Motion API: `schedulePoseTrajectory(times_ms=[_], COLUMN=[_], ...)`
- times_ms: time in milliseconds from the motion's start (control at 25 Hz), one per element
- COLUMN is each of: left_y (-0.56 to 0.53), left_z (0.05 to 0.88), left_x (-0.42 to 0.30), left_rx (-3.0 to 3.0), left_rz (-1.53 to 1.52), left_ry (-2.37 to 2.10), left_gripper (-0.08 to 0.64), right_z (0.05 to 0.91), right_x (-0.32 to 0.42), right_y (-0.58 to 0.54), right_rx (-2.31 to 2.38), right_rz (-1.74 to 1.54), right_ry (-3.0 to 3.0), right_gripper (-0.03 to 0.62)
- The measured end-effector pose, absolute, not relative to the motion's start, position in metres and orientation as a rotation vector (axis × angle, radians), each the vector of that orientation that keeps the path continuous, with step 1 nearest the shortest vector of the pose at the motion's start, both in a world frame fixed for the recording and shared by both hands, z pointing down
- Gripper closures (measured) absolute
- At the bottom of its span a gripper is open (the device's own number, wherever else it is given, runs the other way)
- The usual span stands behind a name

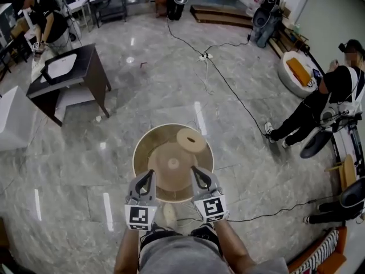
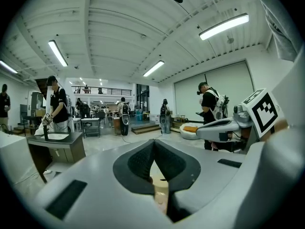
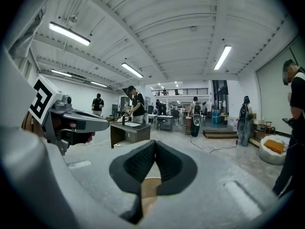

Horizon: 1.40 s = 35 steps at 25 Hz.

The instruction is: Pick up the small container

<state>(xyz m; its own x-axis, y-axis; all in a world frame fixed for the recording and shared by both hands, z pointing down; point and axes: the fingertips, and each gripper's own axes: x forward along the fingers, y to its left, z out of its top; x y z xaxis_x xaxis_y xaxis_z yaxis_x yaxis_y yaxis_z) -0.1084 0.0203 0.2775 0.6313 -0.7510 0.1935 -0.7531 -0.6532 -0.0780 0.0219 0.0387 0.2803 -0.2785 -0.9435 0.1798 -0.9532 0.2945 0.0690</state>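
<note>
A round tan wooden container hangs above the marble floor right in front of me. Inside it lie a disc with a hole and a low domed piece. My left gripper and right gripper both reach over its near rim, side by side. In the left gripper view the jaws of the left gripper meet at the tips, with tan wood in the gap below. The right gripper looks the same, shut with tan wood under its tips.
A dark table with a white basin stands at the left, and a white box is nearer. A black cable runs across the floor. One person crouches at the right; another stands at the far left.
</note>
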Motion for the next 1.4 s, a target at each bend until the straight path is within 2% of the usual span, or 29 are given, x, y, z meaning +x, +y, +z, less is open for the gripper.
schedulePoseTrajectory(times_ms=[480,1400], left_y=[-0.049,-0.126], left_z=[0.337,0.599], left_x=[-0.091,-0.045], left_rx=[2.796,2.539], left_rz=[0.352,0.458], left_ry=[-1.166,-1.186], left_gripper=[0.543,0.543], right_z=[0.345,0.615], right_x=[0.023,0.049], right_y=[-0.029,-0.114], right_rx=[1.775,1.557], right_rz=[0.163,0.358], right_ry=[-2.317,-2.352], right_gripper=[0.592,0.592])
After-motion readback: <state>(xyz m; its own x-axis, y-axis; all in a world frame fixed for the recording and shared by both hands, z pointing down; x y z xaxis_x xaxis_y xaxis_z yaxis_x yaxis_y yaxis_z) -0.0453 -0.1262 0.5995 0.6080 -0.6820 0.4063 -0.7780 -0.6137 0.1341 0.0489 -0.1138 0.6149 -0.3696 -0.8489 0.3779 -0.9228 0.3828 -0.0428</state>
